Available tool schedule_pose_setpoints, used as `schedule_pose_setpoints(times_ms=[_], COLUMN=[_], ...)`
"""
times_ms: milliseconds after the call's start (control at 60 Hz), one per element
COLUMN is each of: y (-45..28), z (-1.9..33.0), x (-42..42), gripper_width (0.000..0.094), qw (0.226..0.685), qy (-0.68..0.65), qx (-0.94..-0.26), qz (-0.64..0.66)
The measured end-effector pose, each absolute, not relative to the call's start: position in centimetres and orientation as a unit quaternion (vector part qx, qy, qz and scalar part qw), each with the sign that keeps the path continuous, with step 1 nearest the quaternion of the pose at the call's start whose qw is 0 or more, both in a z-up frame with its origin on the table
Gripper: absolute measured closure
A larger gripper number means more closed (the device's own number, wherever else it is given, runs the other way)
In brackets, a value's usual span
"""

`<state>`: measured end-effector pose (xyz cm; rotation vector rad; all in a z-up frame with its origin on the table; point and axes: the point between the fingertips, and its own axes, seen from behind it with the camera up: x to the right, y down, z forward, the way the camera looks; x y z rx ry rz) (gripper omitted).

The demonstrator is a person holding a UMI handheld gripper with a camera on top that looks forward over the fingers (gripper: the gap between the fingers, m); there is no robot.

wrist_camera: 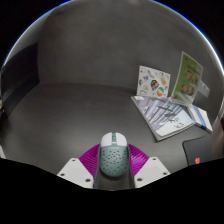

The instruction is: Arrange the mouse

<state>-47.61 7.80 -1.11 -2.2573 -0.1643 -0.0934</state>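
Mouse [112, 155] sits right between my two fingers, its perforated white shell flanked by my purple pads [90, 158], which appear to press on both its sides; its grey scroll wheel points ahead, away from me. My gripper [112, 168] is held low over a smooth grey table [80, 100], looking forward along it. Well beyond the fingers, off to the right, lie printed paper sheets [165, 112] and an upright illustrated card [188, 78].
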Motion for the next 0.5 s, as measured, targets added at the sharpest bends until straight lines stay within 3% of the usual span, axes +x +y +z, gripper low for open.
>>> schedule_pose_setpoints(times_ms=[83, 183, 283, 333, 417, 500], y=[6.4, 5.4, 4.2, 2.9, 1.7, 0.3], z=[1.8, 10.0, 19.0, 21.3, 20.1, 15.1], x=[-50.1, -49.2, -41.0, -35.1, -25.0, -15.7], gripper_width=[0.0534, 0.0534, 0.0535, 0.0538, 0.0539, 0.054], qw=[0.446, 0.512, 0.575, 0.583, 0.565, 0.524], qy=[-0.079, -0.081, -0.063, -0.054, -0.022, 0.009], qx=[-0.891, -0.855, -0.814, -0.806, -0.816, -0.843], qz=[-0.003, 0.009, -0.049, -0.089, -0.124, -0.121])
